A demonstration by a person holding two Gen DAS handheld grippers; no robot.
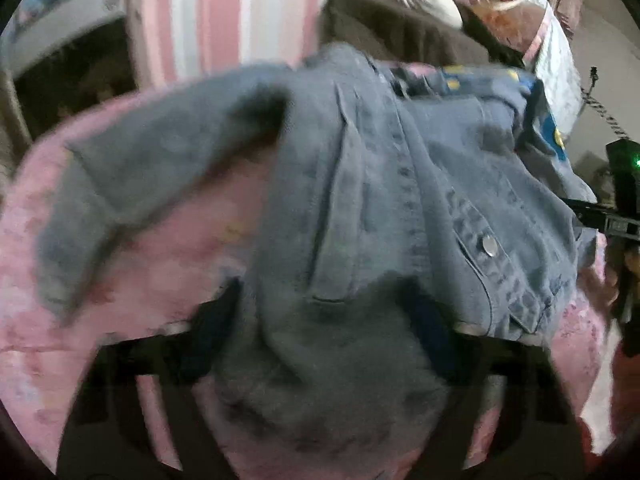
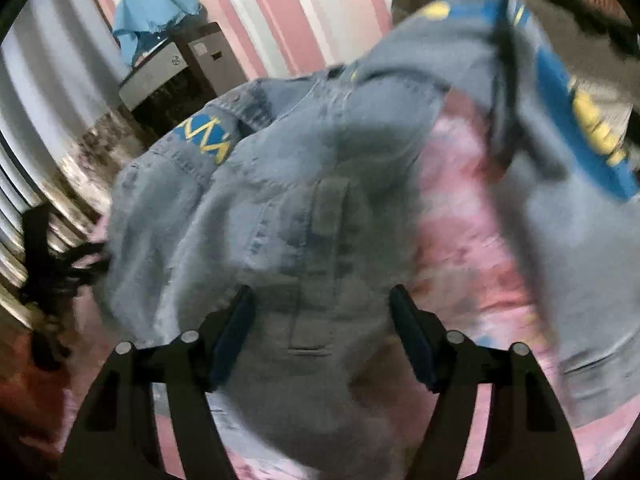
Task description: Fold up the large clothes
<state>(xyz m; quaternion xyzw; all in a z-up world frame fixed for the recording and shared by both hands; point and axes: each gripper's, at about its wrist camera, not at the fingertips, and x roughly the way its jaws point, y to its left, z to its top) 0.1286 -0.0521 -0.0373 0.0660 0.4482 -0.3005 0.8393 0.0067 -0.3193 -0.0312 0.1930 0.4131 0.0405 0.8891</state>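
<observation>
A blue denim jacket [image 1: 400, 184] lies spread on a pink floral bedsheet [image 1: 180, 248]. One sleeve stretches out to the left, and a pocket with a metal button [image 1: 490, 245] shows on the right. My left gripper [image 1: 324, 320] stands open over the jacket's near edge, with a bunch of denim lying between its fingers [image 1: 218, 320]. In the right wrist view the same jacket [image 2: 280, 208] has blue and yellow patches [image 2: 204, 138]. My right gripper [image 2: 324, 328] is open above the denim, and its pads [image 2: 412, 336] are clear of the cloth. The sheet [image 2: 472, 240] shows beside a blurred sleeve.
A heap of brown and light clothes [image 1: 392, 28] sits behind the jacket. The wall [image 1: 224, 12] has pink and white stripes. A dark cabinet [image 2: 200, 60] with a blue cloth [image 2: 156, 24] on it stands off the bed's far left. A black device with a green light [image 1: 624, 184] is at the right edge.
</observation>
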